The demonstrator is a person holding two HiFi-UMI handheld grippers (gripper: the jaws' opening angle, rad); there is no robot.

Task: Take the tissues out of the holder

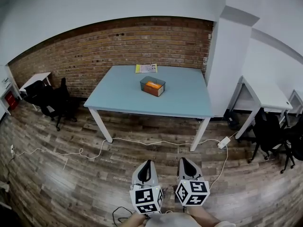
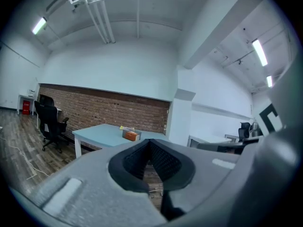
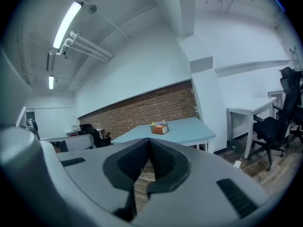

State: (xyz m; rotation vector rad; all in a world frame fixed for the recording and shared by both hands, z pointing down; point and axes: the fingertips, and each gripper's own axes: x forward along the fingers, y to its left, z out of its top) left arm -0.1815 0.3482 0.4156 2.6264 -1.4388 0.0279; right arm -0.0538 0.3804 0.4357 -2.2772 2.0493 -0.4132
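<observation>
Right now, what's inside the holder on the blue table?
The holder on the table has see-through walls, and an orange pack shows inside. Whatever lies under the pack is covered, and single tissues are too small to make out from here.

No words, brand names or numbers can be read anywhere. The marker cubes on the left tool [image 1: 147, 164] and the right tool [image 1: 185, 161] carry only black-and-white square patterns, no letters. Just behind the tissue holder [image 1: 152, 86] on the counter [image 1: 118, 97] lies a yellow sheet [image 1: 146, 68]; its print is too small to make out.
</observation>
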